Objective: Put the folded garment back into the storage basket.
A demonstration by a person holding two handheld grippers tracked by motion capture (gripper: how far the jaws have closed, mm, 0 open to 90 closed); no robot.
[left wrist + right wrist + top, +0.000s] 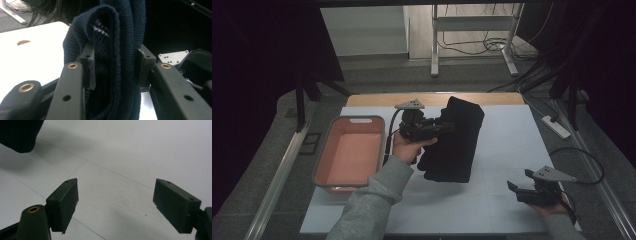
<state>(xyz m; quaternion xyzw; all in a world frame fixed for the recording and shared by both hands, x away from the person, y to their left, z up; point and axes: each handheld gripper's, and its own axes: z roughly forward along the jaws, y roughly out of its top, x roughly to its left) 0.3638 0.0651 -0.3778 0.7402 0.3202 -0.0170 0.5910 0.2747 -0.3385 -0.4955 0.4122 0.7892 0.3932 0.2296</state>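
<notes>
A folded dark navy knitted garment [454, 142] hangs lifted above the middle of the white table [507, 150], its lower end near the surface. My left gripper [443, 127] is shut on its left edge; in the left gripper view the thick folds of the knitted garment [117, 50] are pinched between the two jaws, around my left gripper [115, 67]. My right gripper [515, 189] rests low at the table's front right, open, with bare table between its jaws in the right gripper view, where my right gripper [115, 203] faces a corner of the garment [18, 133] at the top left.
A pink rectangular tub [349, 152] with a grey rim stands at the table's left side, nothing in it. A power strip [556, 126] lies off the table's right edge. A desk frame and cables stand on the floor beyond the far edge.
</notes>
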